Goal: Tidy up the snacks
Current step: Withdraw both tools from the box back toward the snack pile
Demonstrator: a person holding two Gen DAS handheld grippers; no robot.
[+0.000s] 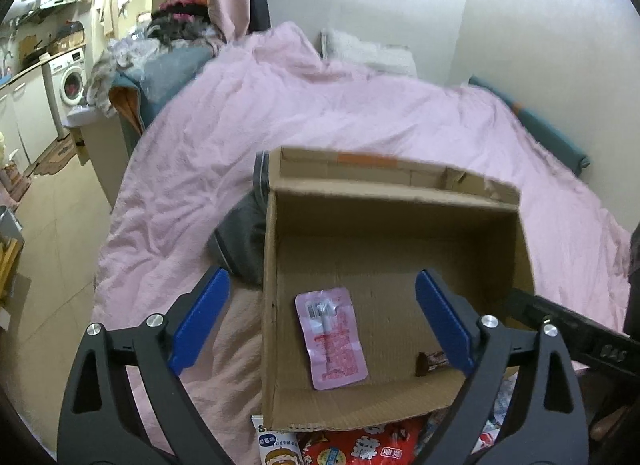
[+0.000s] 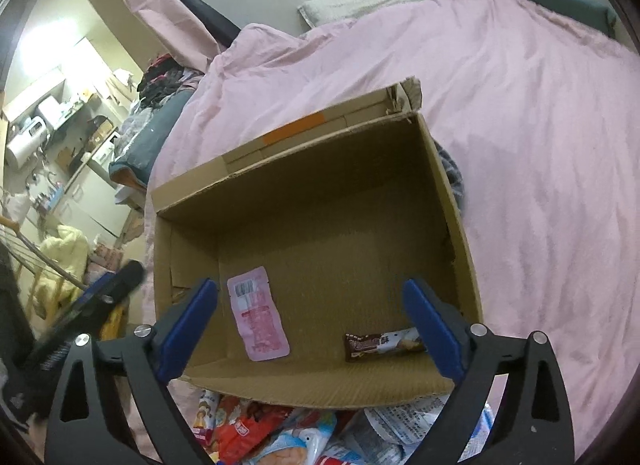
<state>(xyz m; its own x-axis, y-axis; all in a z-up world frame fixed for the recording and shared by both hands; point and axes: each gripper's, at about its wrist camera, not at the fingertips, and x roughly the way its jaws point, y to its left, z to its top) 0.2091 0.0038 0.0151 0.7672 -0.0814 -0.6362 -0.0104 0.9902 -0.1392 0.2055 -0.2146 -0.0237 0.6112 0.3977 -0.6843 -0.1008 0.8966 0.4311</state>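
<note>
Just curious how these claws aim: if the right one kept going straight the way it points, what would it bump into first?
Probably the bare floor of the cardboard box, between the pink packet and the chocolate bar. The open right gripper holds nothing; depth is uncertain.

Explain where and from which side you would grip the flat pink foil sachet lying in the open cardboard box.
The flat pink foil sachet lies flat on the floor of the open cardboard box, so come from above. Pinch across its narrow width, near the middle. Its long edges lie clear of the walls and of the brown chocolate bar wrapper, leaving finger room.
</note>
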